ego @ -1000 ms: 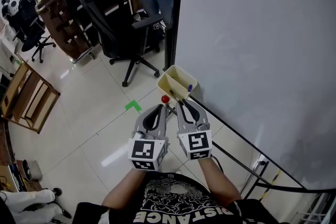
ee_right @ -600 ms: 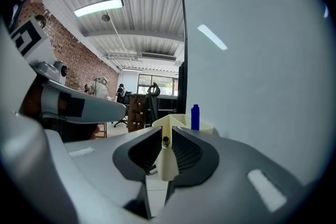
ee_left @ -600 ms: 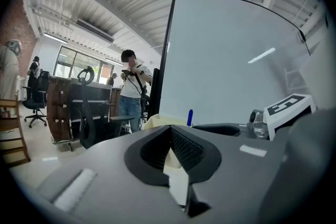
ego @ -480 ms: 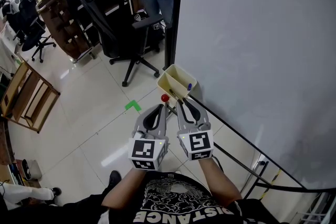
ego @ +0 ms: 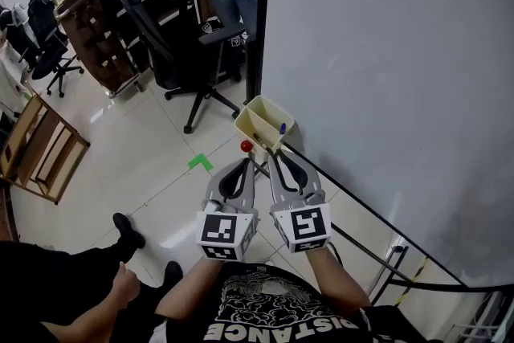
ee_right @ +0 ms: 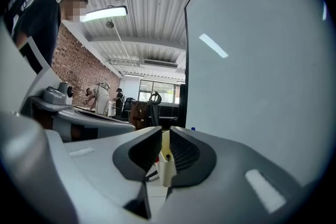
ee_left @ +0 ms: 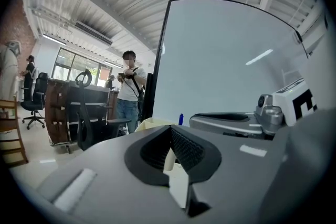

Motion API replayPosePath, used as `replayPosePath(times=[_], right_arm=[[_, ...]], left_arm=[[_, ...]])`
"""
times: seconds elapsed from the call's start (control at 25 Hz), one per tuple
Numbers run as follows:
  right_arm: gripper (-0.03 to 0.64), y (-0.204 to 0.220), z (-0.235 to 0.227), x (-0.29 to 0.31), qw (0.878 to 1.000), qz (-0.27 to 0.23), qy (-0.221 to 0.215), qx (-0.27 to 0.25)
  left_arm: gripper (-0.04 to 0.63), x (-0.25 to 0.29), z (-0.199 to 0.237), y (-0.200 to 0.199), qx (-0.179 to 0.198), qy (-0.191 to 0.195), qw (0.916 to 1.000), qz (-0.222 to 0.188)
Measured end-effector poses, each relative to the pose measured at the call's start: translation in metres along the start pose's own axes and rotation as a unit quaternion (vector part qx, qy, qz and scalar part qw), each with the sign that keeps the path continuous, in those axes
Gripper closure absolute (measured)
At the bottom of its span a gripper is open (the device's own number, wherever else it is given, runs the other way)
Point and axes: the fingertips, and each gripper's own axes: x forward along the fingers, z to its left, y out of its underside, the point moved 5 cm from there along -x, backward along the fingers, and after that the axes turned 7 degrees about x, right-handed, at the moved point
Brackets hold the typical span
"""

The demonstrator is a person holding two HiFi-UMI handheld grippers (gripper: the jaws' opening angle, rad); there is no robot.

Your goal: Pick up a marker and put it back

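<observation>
Hovering just short of the tray (ego: 248, 125), left gripper (ego: 245, 167) fingers together, right gripper (ego: 279, 163) fingers barely apart, nothing held. Eyeing the blue-capped marker (ego: 282, 128) inside the tray. Could shove it aside, going in this narrow.

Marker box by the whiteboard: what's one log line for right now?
place: both tools just short of box | blue marker: in box | left tool: shut, empty | right tool: slightly apart, empty
</observation>
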Motion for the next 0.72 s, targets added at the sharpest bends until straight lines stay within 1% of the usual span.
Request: replayPosePath(times=[0.32, 0.52, 0.72], right_arm=[[0.584, -0.025, 0.007, -0.028, 1.000, -0.026, -0.008, -0.004], [0.584, -0.028, 0.010, -0.043, 0.999, -0.031, -0.013, -0.004], [0.596, -0.030, 0.012, -0.061, 0.999, -0.032, -0.018, -0.001]], left_arm=[[0.591, -0.010, -0.018, -0.013, 0.001, 0.000, 0.9999, -0.015], [0.591, -0.019, -0.031, -0.015, 0.003, 0.000, 0.9997, -0.026], [0.591, -0.029, -0.044, -0.020, 0.003, -0.007, 0.9996, -0.028]])
